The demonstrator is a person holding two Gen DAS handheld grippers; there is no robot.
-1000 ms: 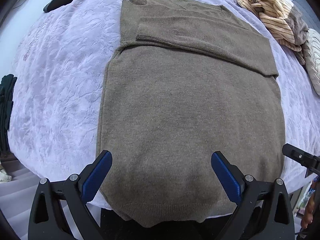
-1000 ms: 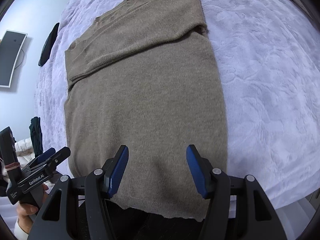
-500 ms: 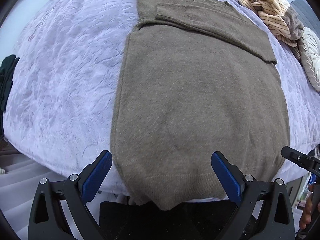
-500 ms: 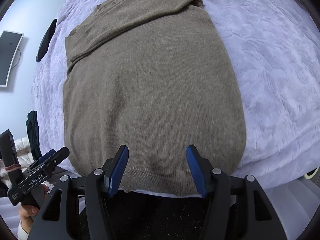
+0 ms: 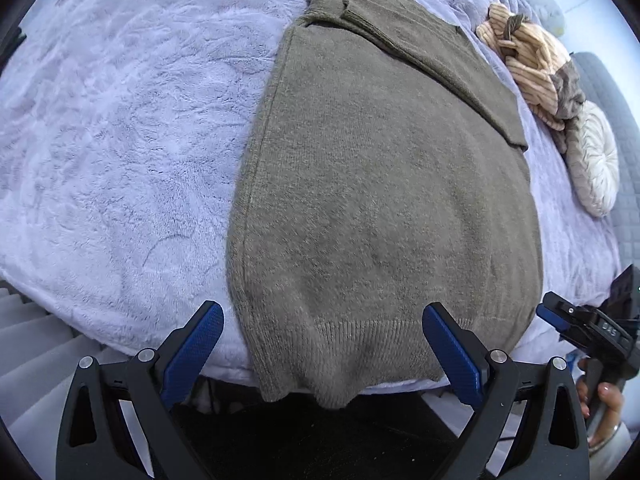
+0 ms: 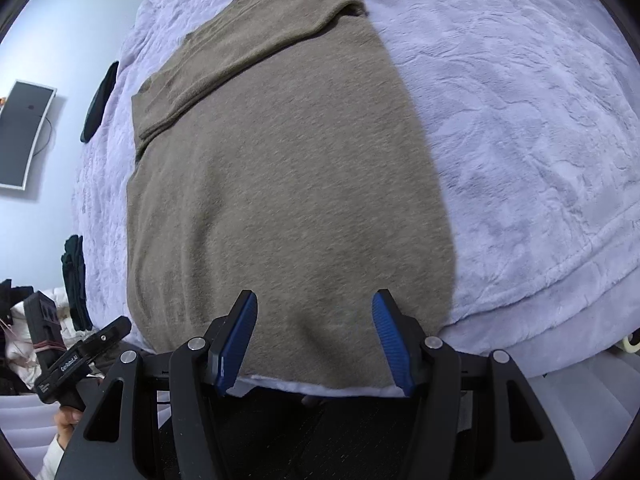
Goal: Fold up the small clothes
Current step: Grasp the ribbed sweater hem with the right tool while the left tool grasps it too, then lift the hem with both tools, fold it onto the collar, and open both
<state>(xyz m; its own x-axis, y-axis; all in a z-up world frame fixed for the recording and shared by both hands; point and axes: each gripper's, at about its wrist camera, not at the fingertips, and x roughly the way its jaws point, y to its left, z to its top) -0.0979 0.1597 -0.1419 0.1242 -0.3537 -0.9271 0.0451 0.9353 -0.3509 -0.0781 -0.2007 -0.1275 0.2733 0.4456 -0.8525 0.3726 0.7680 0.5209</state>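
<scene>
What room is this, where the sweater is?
Probably a bedroom. The sweater lies on a bed with a fluffy lilac blanket, a round cushion sits near its edge, and a screen hangs on the wall.

Sweater [image 5: 384, 200]: plain olive-brown knit, directly ahead of both claws. Blanket [image 5: 120, 140]: pale lilac, embossed texture, beneath it. Left gripper [image 5: 323, 340] and right gripper [image 6: 314, 340]: black frames, blue pads. Garment [image 5: 528, 68] far right of the left claw: cream with tan stripes.

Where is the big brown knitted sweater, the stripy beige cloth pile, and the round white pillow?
brown knitted sweater [image 5: 384, 200], left wrist view, middle of its body
stripy beige cloth pile [image 5: 532, 68], left wrist view, its striped top
round white pillow [image 5: 594, 160], left wrist view, its pleated centre
</scene>
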